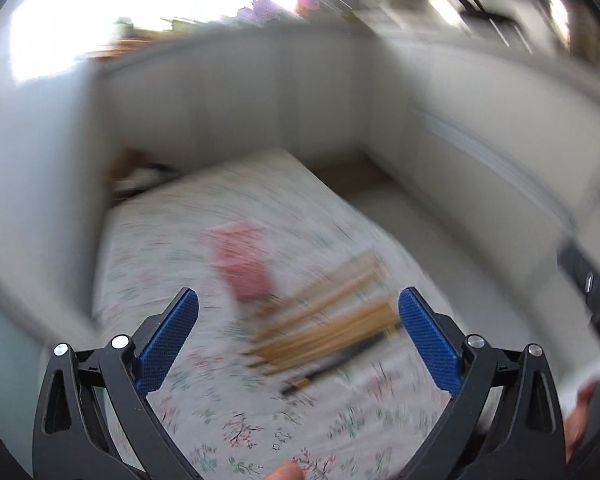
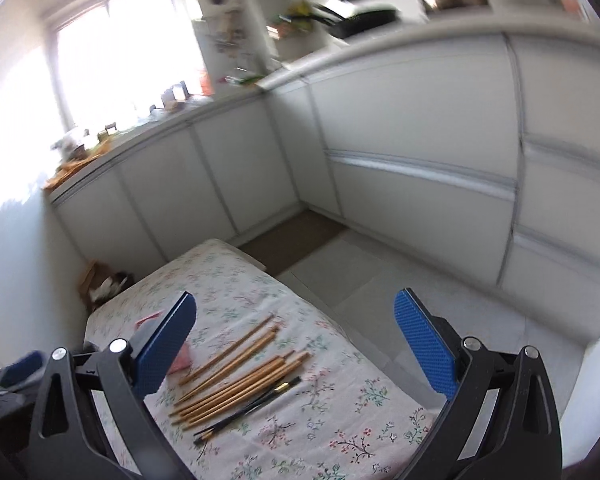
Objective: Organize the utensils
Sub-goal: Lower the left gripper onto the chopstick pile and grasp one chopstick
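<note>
Several wooden chopsticks lie side by side on a floral tablecloth, with a pair of black chopsticks just in front of them. A pink object lies to their left, partly hidden behind a blue pad. My right gripper hovers open above the table with nothing between its fingers. The left wrist view is heavily blurred; it shows the wooden chopsticks, a black stick and the pink object. My left gripper is open and empty above them.
White cabinet fronts wrap around the table on the far and right sides. A counter with small items runs under a bright window. A small wooden item sits past the table's far left corner. Tiled floor lies right.
</note>
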Motion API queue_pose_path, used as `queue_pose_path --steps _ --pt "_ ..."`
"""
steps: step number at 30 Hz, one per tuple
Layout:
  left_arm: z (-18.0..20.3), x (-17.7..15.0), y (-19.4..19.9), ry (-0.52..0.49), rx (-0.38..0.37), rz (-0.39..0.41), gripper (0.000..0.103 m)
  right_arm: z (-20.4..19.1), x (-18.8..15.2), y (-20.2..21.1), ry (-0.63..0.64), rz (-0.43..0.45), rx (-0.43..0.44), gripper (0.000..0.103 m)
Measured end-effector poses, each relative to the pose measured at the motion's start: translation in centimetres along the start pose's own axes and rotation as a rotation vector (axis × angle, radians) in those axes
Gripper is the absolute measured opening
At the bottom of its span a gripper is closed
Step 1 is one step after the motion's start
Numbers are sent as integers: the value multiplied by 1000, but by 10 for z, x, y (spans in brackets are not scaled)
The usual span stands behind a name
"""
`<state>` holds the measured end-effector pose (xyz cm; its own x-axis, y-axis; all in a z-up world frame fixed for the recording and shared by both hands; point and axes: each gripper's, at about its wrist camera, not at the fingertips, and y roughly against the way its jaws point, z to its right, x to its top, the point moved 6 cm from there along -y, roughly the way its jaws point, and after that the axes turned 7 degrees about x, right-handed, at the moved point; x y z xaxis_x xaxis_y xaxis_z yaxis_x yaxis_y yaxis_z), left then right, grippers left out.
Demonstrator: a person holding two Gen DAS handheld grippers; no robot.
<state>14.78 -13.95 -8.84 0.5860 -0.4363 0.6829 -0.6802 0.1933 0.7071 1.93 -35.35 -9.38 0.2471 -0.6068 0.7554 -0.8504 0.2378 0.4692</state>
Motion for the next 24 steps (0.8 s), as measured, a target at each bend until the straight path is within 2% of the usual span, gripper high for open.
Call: queue_pose_path --steps 1,5,8,11,14,15,18,20,24 --pt "17 6 -21 -68 -36 -46 96 12 -2 -12 -28 -21 -15 97" --pt "53 27 -89 -203 -83 -168 96 45 -14 -54 -81 -89 -66 97" --pt "80 41 -148 -309 -120 -303 96 64 -28 -83 -106 -161 -73 97" --pt "100 44 -214 -397 -133 -469 96 77 -44 -109 -175 -291 -27 97" --pt "100 43 -256 -386 -134 -581 95 83 -54 -122 -255 -384 51 97" --pt "101 44 -268 -375 -140 -607 94 84 -56 -123 -270 -393 60 97" --pt "106 41 -291 -415 -126 -636 82 89 -54 -122 -286 -383 65 97" --pt "108 37 -299 -443 -118 -647 66 92 -53 -122 -305 -389 76 97" --pt "110 24 -314 -476 -128 -666 57 88 -56 -126 -317 -424 97 97"
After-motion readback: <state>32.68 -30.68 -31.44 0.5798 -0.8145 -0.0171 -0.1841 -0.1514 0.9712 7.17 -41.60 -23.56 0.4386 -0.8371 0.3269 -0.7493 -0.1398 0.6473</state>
